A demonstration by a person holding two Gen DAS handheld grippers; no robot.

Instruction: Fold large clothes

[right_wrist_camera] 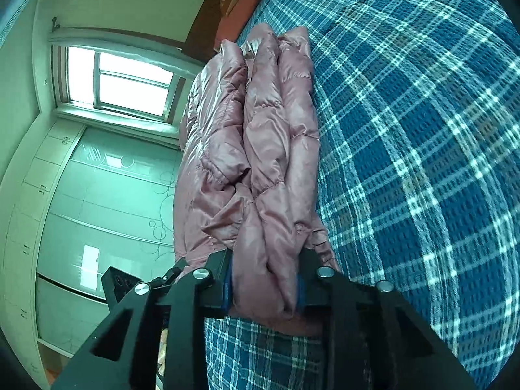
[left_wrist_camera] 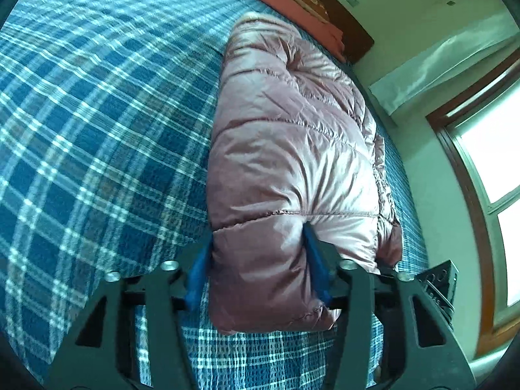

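A shiny pink quilted puffer jacket (left_wrist_camera: 286,149) lies folded into a long thick bundle on a bed with a blue plaid cover (left_wrist_camera: 97,113). My left gripper (left_wrist_camera: 256,250) is shut on the near end of the bundle, its blue pads pressed into the padding on both sides. In the right wrist view the jacket (right_wrist_camera: 253,149) shows as several stacked folds on edge against the plaid cover (right_wrist_camera: 422,162). My right gripper (right_wrist_camera: 263,279) is shut on the near end of those folds. The other gripper's black body (right_wrist_camera: 120,286) shows at lower left.
A dark wooden headboard (left_wrist_camera: 328,6) and a red pillow (left_wrist_camera: 292,6) sit at the far end of the bed. A window (right_wrist_camera: 120,81) and a pale wardrobe with glass doors (right_wrist_camera: 107,201) stand beside the bed. The bed edge runs along the jacket's outer side.
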